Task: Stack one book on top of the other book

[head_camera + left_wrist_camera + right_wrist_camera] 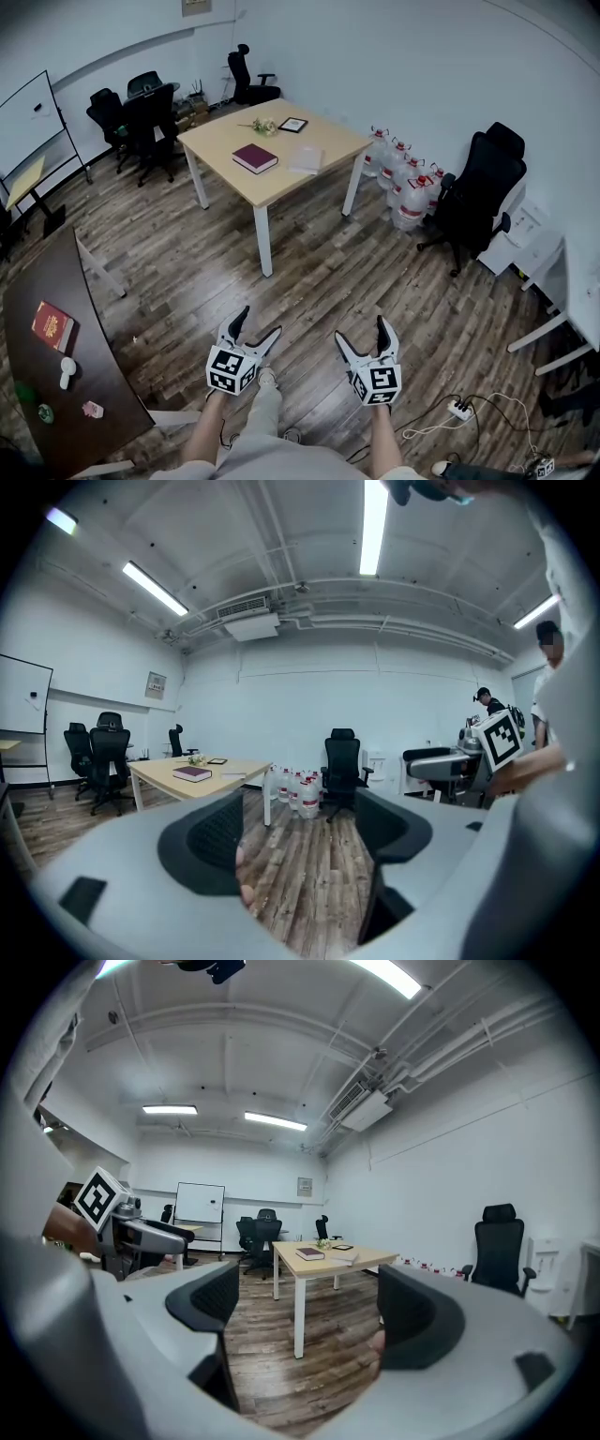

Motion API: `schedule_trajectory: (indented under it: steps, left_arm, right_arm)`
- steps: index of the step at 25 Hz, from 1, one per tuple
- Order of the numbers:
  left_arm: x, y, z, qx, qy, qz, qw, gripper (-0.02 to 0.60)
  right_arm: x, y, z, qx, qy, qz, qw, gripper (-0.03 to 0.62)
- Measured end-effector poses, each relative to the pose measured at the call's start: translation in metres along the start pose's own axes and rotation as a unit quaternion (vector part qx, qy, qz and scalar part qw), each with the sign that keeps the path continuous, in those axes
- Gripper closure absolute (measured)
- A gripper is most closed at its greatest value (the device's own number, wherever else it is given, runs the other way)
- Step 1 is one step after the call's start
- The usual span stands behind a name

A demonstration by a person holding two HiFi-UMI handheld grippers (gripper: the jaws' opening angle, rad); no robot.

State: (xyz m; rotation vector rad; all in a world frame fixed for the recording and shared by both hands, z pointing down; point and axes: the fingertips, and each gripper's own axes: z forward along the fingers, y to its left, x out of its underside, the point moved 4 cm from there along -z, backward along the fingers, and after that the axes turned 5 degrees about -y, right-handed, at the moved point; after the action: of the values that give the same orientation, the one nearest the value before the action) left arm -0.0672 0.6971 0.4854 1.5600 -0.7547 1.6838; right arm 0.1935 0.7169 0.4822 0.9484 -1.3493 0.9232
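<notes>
A maroon book (255, 157) and a pale book (307, 159) lie side by side, apart, on a light wooden table (225, 136) across the room. Both grippers are held low over the wood floor, far from that table. My left gripper (261, 321) is open with nothing between its jaws, and so is my right gripper (361, 328). In the left gripper view the maroon book (192, 773) shows far off at the left beyond the open gripper (300, 841). The right gripper view has the maroon book (310, 1253) and the pale book (344, 1258) straight ahead past the open gripper (305, 1321).
A picture frame (293, 125) and flowers (263, 126) sit at the table's far end. Water jugs (405, 178) and a black office chair (478, 197) stand to its right. A dark curved desk (28, 309) with a red book (52, 326) is at left. A power strip (459, 409) lies at lower right.
</notes>
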Motion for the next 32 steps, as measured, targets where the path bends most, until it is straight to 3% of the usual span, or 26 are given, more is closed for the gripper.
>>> schedule_trajectory:
  steps: [12, 32]
  left_arm:
    - [0.003, 0.058, 0.086, 0.015, 0.000, -0.002, 0.9999, 0.215]
    - [-0.044, 0.223, 0.271, 0.040, -0.012, 0.002, 0.9991, 0.216]
  right_arm:
    - [0.011, -0.039, 0.086, 0.018, 0.005, -0.004, 1.000, 0.143]
    - [-0.009, -0.100, 0.313, 0.047, 0.001, -0.010, 0.999, 0.146]
